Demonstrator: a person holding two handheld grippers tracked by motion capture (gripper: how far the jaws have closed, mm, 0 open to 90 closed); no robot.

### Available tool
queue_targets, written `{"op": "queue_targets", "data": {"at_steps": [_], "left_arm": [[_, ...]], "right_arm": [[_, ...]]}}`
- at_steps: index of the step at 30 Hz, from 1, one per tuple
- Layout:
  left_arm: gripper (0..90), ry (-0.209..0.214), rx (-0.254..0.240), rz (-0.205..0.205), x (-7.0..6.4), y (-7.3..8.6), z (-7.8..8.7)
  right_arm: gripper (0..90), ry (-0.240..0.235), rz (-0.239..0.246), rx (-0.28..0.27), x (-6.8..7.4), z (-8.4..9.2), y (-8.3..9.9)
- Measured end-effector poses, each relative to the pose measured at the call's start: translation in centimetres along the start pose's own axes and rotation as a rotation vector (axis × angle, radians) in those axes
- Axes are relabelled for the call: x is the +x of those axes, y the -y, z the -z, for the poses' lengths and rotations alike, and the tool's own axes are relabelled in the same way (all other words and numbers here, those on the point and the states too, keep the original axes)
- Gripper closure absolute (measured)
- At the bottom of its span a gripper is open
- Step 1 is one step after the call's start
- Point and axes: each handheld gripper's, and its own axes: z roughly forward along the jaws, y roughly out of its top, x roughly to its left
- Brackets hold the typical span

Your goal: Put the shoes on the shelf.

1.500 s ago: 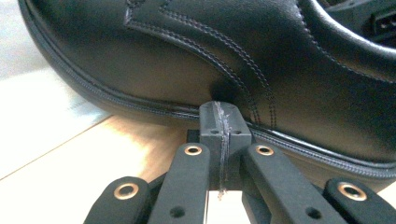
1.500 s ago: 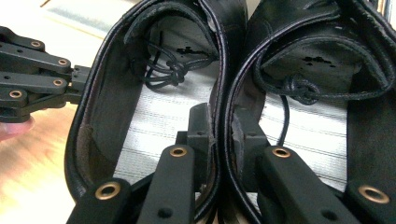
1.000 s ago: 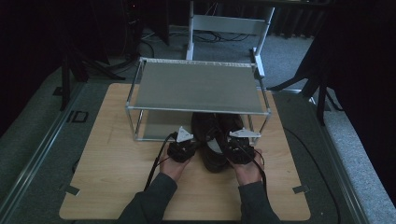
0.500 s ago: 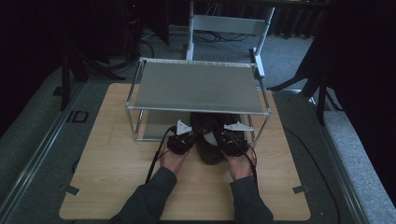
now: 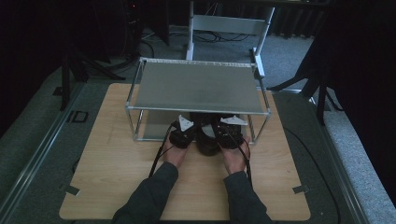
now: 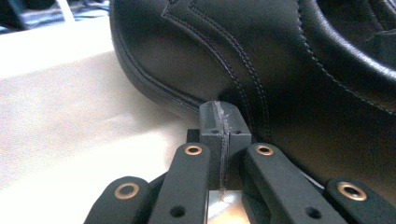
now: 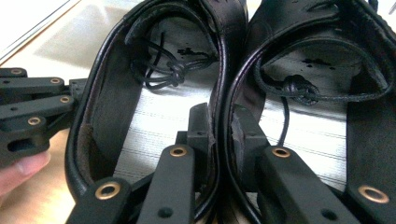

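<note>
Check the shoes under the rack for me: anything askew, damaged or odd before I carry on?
Nothing looks damaged. One oddity: the right gripper pinches the touching inner collars of both black shoes together, not one shoe. The left gripper is shut on nothing, beside a shoe's outer side. Loose laces lie inside the shoes.

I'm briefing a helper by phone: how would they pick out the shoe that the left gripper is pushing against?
Find the wire rack on the wooden table. A pair of black leather shoes sits at its front, half under the shelf, with two hand-held grippers at their heels. It is the left shoe, with the shut left gripper against its outer side.
</note>
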Motion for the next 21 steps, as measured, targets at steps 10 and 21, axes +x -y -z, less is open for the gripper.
{"op": "queue_targets", "data": {"at_steps": [10,21], "left_arm": [[90.0,-0.111,-0.052,0.004,-0.1,-0.1,-1.6],[90.0,-0.161,-0.064,-0.022,0.0,-0.3,-2.9]], "right_arm": [[80.0,0.039,-0.022,-0.045,0.5,-1.7,-0.4],[79.9,0.089,-0.024,-0.076,1.1,-2.9,-0.5]]}}
